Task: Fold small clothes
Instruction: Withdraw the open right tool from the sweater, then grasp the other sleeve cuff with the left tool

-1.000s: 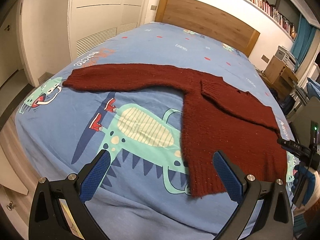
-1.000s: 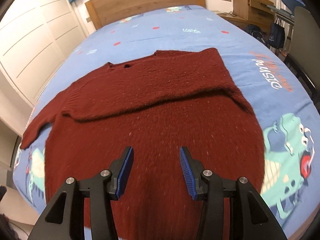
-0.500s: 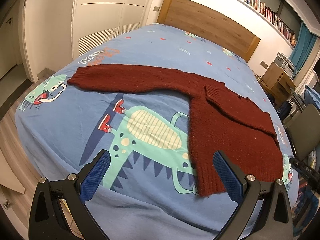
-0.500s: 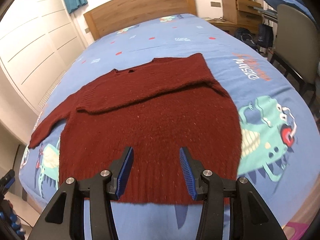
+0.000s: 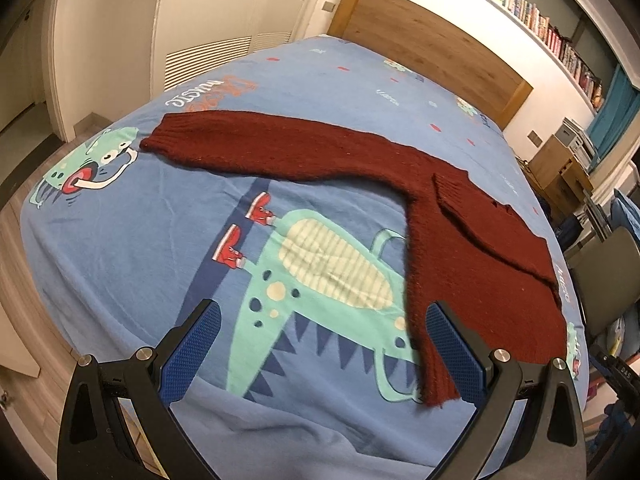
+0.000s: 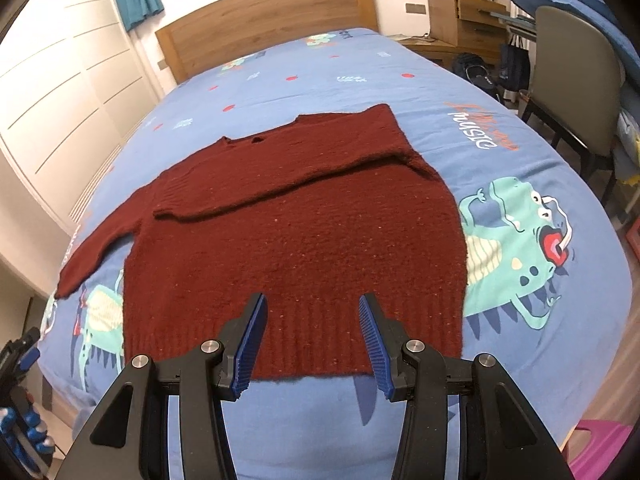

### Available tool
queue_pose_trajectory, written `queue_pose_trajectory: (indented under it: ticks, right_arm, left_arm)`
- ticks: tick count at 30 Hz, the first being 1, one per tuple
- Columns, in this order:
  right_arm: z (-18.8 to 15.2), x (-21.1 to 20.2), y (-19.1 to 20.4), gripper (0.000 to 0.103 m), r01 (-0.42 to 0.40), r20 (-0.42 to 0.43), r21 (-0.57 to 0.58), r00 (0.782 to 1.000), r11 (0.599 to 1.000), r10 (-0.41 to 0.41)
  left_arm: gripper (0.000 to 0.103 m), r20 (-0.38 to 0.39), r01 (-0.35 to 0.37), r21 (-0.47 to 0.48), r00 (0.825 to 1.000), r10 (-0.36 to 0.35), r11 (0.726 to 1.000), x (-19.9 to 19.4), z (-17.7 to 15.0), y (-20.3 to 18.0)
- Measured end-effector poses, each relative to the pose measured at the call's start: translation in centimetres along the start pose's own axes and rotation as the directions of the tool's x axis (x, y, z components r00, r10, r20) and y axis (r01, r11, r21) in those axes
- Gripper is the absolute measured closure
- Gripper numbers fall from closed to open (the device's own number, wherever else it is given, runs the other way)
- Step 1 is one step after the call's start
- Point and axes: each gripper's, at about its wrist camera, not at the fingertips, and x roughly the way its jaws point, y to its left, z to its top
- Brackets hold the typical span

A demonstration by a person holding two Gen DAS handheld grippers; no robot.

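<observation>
One sweater (image 6: 296, 240) lies flat on the bed (image 6: 400, 80), one sleeve folded across its chest, the other sleeve (image 5: 280, 148) extended. Left gripper (image 5: 320, 344) and right gripper (image 6: 312, 336) hover near its hem, both spread and empty, probably positioned for the next fold.

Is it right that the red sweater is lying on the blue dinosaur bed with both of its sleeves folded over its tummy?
Not quite. Only one sleeve is folded across the red sweater. The other sleeve stretches straight out over the blue dinosaur bed, as the left wrist view shows.
</observation>
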Motion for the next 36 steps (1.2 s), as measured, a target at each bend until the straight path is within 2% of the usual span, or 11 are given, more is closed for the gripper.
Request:
queue_pose_trajectory:
  ticks: [8, 12, 16, 21, 26, 28, 33, 36]
  right_arm:
    - [0.7, 1.1, 1.3, 0.054, -0.008, -0.013, -0.001, 1.000, 1.000, 0.008]
    - [1.0, 1.6, 1.3, 0.054, -0.008, -0.018, 0.005, 1.000, 1.000, 0.008]
    - [1.1, 2.0, 0.9, 0.054, -0.001, -0.025, 0.014, 1.000, 1.000, 0.001]
    - [1.0, 2.4, 0.2, 0.054, 0.011, -0.033, 0.024, 0.999, 1.000, -0.010]
    - [0.9, 2.7, -0.8, 0.054, 0.030, -0.041, 0.037, 0.999, 0.999, -0.029]
    - [0.8, 2.8, -1.3, 0.054, 0.039, -0.047, 0.045, 0.998, 0.998, -0.037]
    - [0.7, 3.3, -2.1, 0.054, 0.054, -0.059, 0.055, 0.997, 0.997, -0.051]
    - [0.8, 3.6, -2.4, 0.054, 0.056, -0.063, 0.057, 0.997, 0.997, -0.052]
  left_arm:
    - [0.002, -0.009, -0.042, -0.020, 0.999, 0.042, 0.999, 1.8, 2.1, 2.5]
    - [0.002, -0.016, -0.040, -0.052, 0.999, 0.039, 0.998, 3.0, 3.7, 4.0]
    - [0.002, -0.028, -0.020, -0.121, 0.999, 0.017, 0.992, 4.7, 5.3, 6.3]
    - [0.002, -0.029, 0.012, -0.243, 0.999, -0.020, 0.970, 6.9, 7.3, 10.0]
    - [0.003, -0.026, 0.040, -0.366, 0.998, -0.053, 0.930, 9.2, 8.6, 13.6]
    - [0.007, -0.023, 0.059, -0.410, 0.997, -0.075, 0.910, 10.0, 8.9, 14.6]
    - [0.020, 0.016, 0.135, -0.532, 0.989, -0.150, 0.836, 11.9, 9.4, 17.5]
    - [0.026, 0.078, 0.204, -0.586, 0.978, -0.195, 0.785, 12.1, 9.9, 18.9]
